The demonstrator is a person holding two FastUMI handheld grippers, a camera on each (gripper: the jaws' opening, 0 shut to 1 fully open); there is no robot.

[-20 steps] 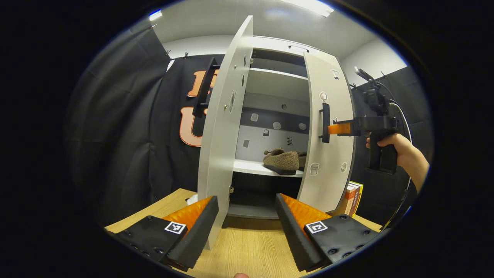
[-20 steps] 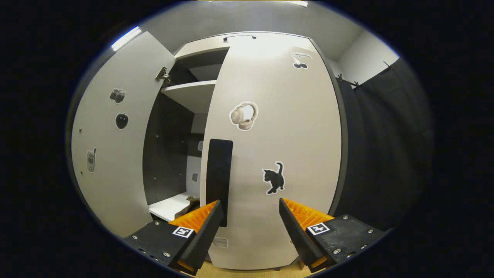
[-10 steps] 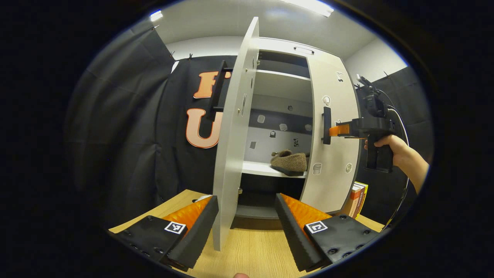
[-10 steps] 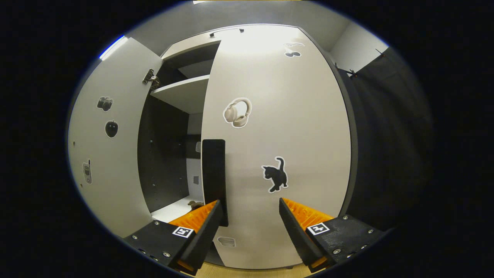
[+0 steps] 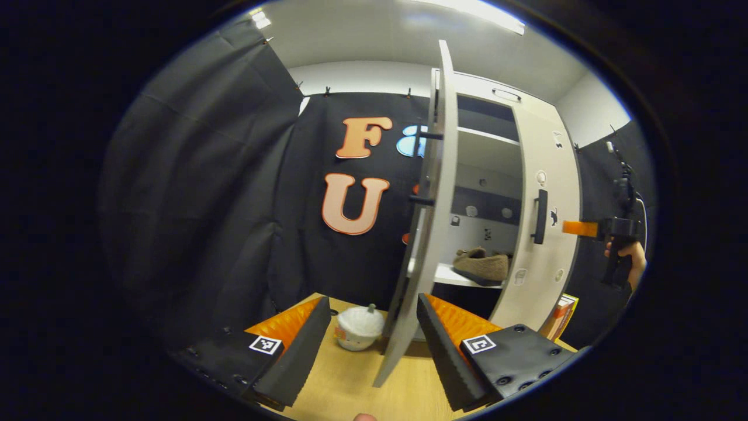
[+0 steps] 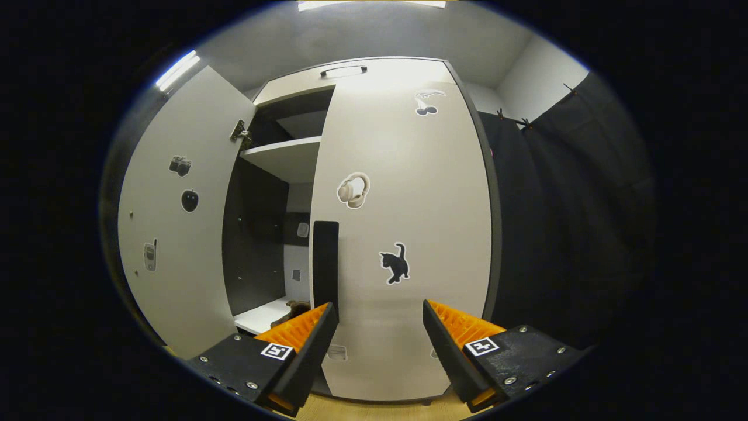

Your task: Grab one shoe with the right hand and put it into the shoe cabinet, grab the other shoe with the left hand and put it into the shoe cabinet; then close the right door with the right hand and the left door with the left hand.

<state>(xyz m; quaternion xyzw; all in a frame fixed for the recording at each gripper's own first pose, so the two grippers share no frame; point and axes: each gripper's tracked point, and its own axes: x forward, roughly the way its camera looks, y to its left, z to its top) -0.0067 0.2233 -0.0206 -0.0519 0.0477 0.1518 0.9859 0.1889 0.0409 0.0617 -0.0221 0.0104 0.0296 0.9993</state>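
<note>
Brown fuzzy slippers (image 5: 482,266) lay on the white middle shelf of the tall pale grey shoe cabinet (image 6: 345,70), so, I judge, only the doors remained. Both the right gripper (image 6: 378,327), facing the nearly closed right door (image 6: 409,234), and the left gripper (image 5: 373,324), astride the open left door's (image 5: 429,234) edge, were wide open and empty. On the light wooden table (image 5: 350,386) stood a small white lidded cup (image 5: 359,327), with black cloth around.

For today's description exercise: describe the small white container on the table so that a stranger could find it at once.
Start at the tall pale shoe cabinet on the wooden table. Follow its open left door down to the tabletop. There, beside the door's bottom edge, sits the small white lidded cup, round and knob-topped, unlike the flat books at the cabinet's other side.
</note>
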